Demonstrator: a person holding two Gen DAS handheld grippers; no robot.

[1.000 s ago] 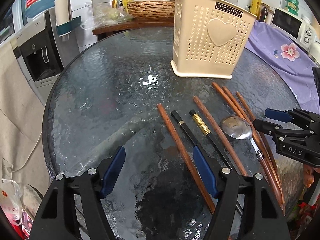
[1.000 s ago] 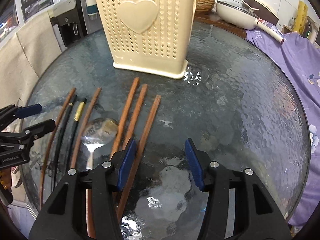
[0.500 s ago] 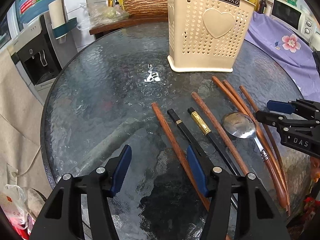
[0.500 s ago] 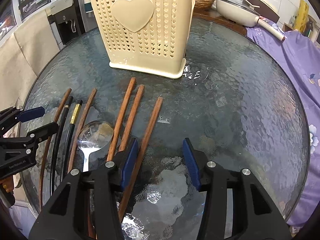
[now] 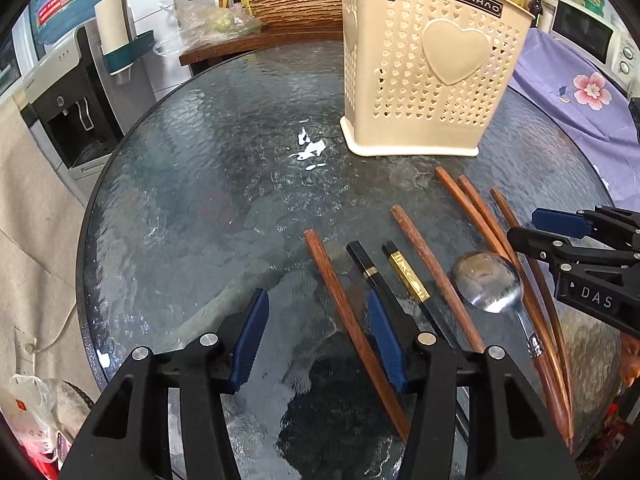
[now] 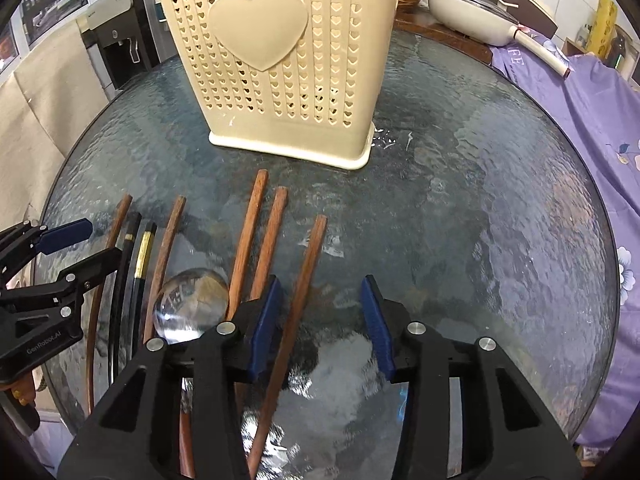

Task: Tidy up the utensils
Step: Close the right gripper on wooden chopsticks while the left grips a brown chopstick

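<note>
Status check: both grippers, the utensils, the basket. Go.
Left gripper and right gripper both closing, each around a wooden chopstick, not clamped. Chopsticks and spoon flat on glass table. Basket upright, path unobstructed.

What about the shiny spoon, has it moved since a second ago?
No. The spoon still lies beside the same brown chopstick, just as far in front of the cream basket; only the camera shifted.
</note>
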